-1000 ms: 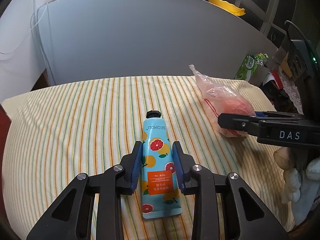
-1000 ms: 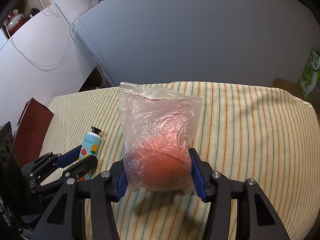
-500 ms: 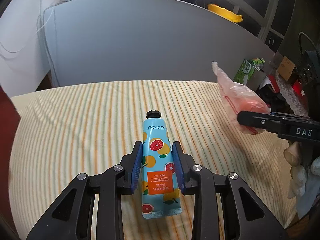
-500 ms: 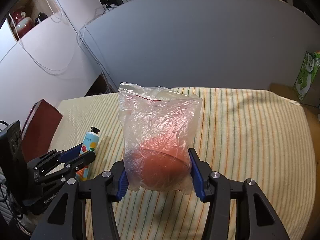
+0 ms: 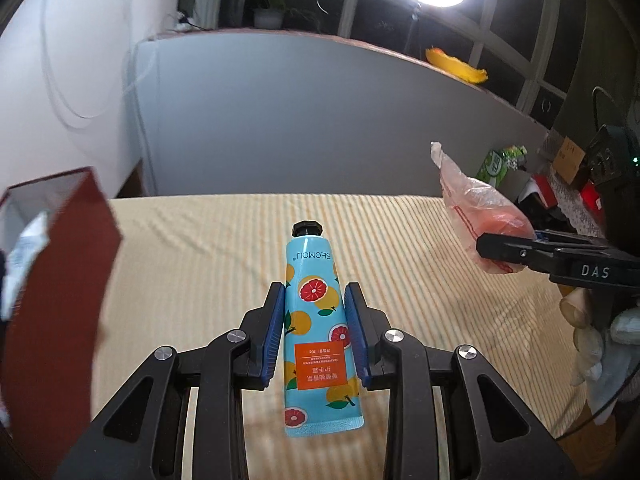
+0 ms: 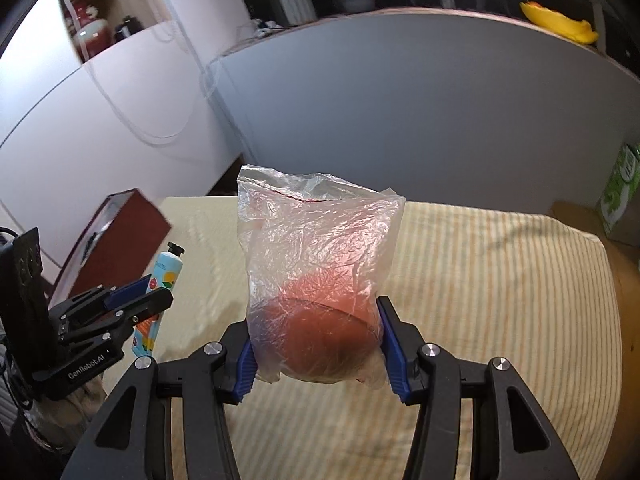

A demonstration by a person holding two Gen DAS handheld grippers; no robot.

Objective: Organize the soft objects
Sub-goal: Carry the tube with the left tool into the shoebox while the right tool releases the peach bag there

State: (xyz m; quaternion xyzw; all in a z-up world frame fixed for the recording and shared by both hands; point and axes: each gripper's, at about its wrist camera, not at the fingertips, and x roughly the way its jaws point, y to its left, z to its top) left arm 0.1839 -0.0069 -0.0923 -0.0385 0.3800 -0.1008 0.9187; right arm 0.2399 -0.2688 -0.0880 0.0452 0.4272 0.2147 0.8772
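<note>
A dark red box (image 5: 60,300) stands open at the far left of the striped tablecloth (image 5: 400,280). Nearest it, the left gripper (image 5: 314,336) clamps one hand cream tube (image 5: 316,320) above the cloth, cap pointing away, long axis along the fingers. Right of it, farther from the box, the right gripper (image 6: 316,344) squeezes one plastic bag (image 6: 316,264) holding something round and orange-red.

Both wrist cams ride above the striped cloth (image 5: 400,248), facing the grey panel (image 5: 320,120). Left cam sits left, right cam right, each close behind its own fingers. Shared: cloth (image 6: 500,280), panel (image 6: 400,120), red box (image 5: 60,280).
</note>
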